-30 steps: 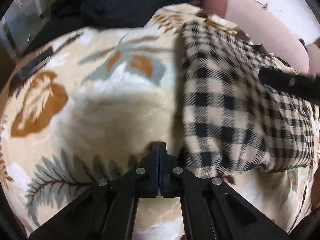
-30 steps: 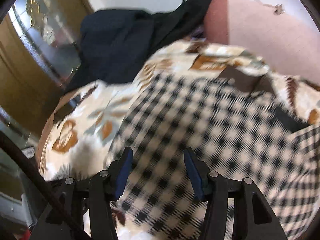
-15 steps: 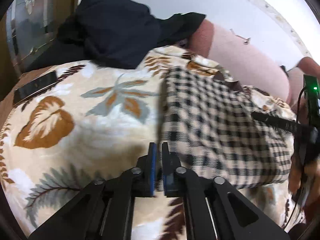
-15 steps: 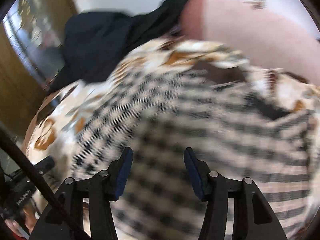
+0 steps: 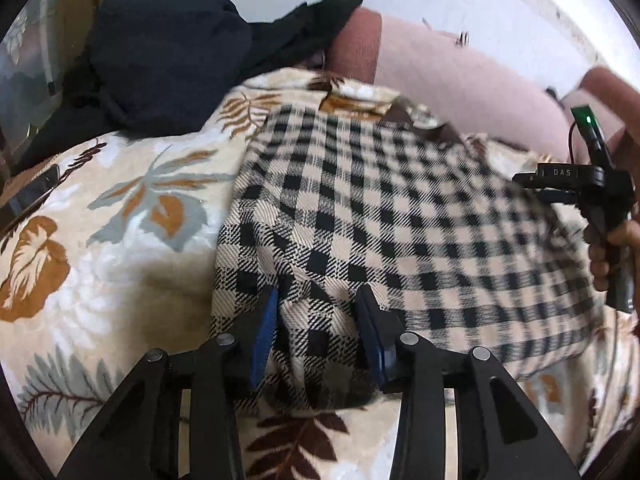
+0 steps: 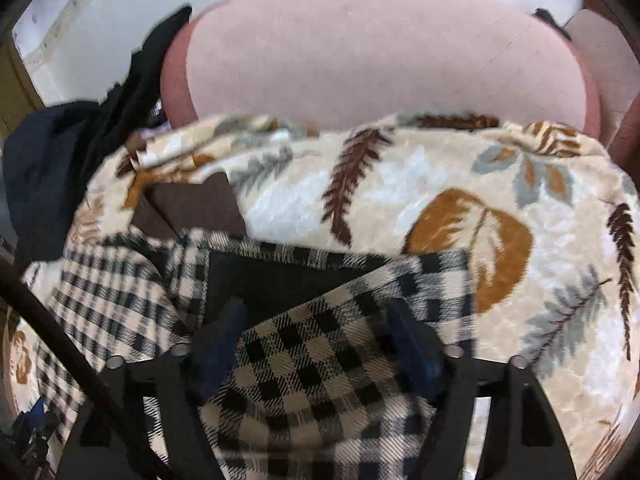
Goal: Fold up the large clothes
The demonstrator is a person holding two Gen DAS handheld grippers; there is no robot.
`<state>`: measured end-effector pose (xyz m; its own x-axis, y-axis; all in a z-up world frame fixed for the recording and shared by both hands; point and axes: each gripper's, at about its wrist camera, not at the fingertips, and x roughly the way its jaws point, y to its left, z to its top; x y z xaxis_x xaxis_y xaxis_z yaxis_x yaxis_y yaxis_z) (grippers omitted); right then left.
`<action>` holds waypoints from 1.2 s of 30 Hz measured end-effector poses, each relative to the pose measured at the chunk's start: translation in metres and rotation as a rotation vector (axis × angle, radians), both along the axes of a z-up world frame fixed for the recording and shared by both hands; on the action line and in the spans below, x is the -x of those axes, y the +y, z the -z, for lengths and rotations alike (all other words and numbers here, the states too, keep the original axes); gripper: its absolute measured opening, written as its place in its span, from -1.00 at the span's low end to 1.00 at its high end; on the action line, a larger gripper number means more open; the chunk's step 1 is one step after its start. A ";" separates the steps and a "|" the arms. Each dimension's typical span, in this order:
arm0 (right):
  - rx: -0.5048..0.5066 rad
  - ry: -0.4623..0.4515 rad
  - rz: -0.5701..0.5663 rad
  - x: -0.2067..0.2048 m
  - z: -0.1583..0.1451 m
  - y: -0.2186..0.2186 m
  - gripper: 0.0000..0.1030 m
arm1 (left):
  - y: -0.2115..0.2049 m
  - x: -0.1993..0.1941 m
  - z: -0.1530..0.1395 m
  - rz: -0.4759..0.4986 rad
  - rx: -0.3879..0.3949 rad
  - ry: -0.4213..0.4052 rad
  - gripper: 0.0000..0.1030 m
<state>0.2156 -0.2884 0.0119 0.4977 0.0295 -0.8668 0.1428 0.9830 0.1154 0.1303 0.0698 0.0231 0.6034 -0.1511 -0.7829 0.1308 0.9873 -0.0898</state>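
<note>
Checked shirt (image 5: 400, 220) lay folded on the leaf-print blanket (image 5: 120, 208). Left gripper (image 5: 316, 320) jaws wide, straddling its near edge; right gripper (image 6: 316, 344) jaws wide over a shirt corner.

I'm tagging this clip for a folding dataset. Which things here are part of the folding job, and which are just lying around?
Part of the job:
- checked garment
- left gripper, open around its near edge
- right gripper, open over the other end

Lying about:
- leaf-print blanket underneath
- dark clothes piled behind
- pink cushion
</note>
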 end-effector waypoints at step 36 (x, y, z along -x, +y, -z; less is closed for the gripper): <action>-0.204 -0.034 -0.104 0.157 0.023 0.027 -0.47 | 0.005 0.007 0.007 -0.029 -0.070 0.048 0.05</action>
